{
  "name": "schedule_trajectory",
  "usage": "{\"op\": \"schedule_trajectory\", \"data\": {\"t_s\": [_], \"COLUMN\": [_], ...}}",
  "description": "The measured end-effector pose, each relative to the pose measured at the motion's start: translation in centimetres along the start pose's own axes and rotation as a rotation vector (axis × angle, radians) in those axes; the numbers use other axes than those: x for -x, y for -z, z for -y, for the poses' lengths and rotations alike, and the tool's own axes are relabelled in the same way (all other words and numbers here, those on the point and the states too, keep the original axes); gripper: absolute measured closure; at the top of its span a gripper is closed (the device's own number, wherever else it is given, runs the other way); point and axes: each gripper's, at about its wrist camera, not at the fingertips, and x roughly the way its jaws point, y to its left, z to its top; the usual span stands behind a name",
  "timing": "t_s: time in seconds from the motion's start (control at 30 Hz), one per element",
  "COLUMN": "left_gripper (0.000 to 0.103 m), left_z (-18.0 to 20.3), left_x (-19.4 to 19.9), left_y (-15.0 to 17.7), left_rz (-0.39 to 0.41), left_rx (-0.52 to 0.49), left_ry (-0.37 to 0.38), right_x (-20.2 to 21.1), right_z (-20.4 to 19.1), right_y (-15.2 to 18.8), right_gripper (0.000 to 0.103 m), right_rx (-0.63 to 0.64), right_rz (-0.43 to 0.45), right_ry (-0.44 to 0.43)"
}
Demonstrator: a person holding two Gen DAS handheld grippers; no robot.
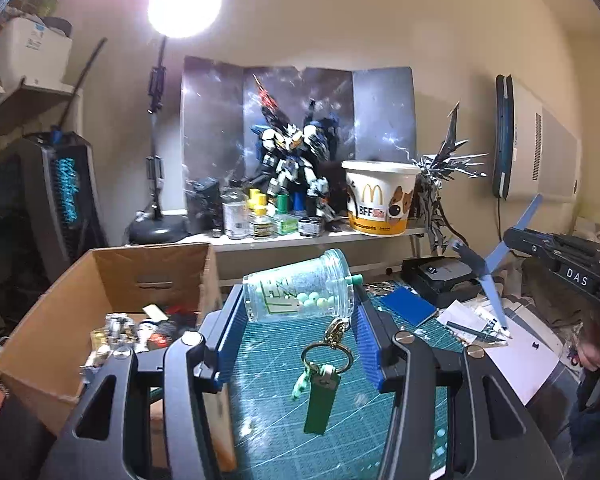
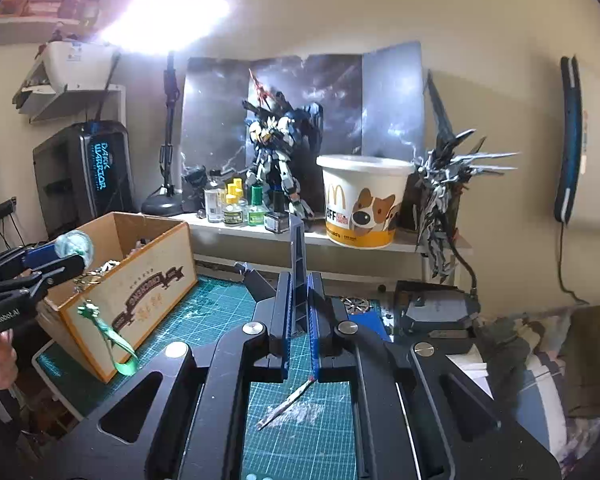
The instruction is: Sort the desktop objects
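My left gripper is shut on a small clear cup keychain with pale green beads inside. It holds the cup sideways above the green cutting mat. A gold ring and a green tag hang below it. In the right wrist view the left gripper holds the cup over the near edge of the cardboard box. My right gripper is shut on a thin grey-blue plastic strip that stands upright between the fingers. The strip also shows in the left wrist view.
The open cardboard box at left holds several small items. A shelf at the back carries a robot model, small bottles and a McDonald's bucket. Papers and a blue card lie on the right of the mat. A thin stick lies on the mat.
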Motion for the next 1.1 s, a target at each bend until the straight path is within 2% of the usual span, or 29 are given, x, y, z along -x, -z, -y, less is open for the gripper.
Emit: {"op": "schedule_trajectory", "data": {"t_s": [0.07, 0.43, 0.5, 0.63, 0.7, 0.87, 1.1], "left_gripper": [0.052, 0.052, 0.052, 0.052, 0.052, 0.052, 0.052], "left_z": [-0.5, -3.5, -4.1, -4.0, -4.6, -5.7, -7.2], "left_x": [0.7, 3.4, 3.8, 4.3, 4.9, 5.6, 5.2], "left_y": [0.4, 2.1, 1.9, 1.8, 2.1, 2.0, 2.1], "left_rz": [0.001, 0.047, 0.052, 0.034, 0.036, 0.059, 0.041], "left_rx": [-0.005, 0.024, 0.050, -0.038, -0.029, -0.013, 0.013], "left_ry": [-0.039, -0.115, -0.134, -0.168, -0.168, -0.188, -0.208], "right_x": [0.8, 4.8, 4.9, 4.5, 4.4, 4.8, 5.1], "right_z": [-0.3, -2.2, -2.7, -3.2, -3.3, -3.5, -4.4], "right_y": [0.4, 2.0, 2.4, 3.5, 3.9, 3.6, 3.2], "right_gripper": [0.096, 0.096, 0.096, 0.096, 0.096, 0.096, 0.096], "right_rx": [-0.004, -0.011, -0.012, -0.003, 0.000, -0.014, 0.005], "right_rz": [-0.001, 0.025, 0.011, -0.035, -0.046, -0.019, 0.001], "right_ry": [0.004, 0.016, -0.006, -0.027, -0.035, -0.024, -0.025]}}
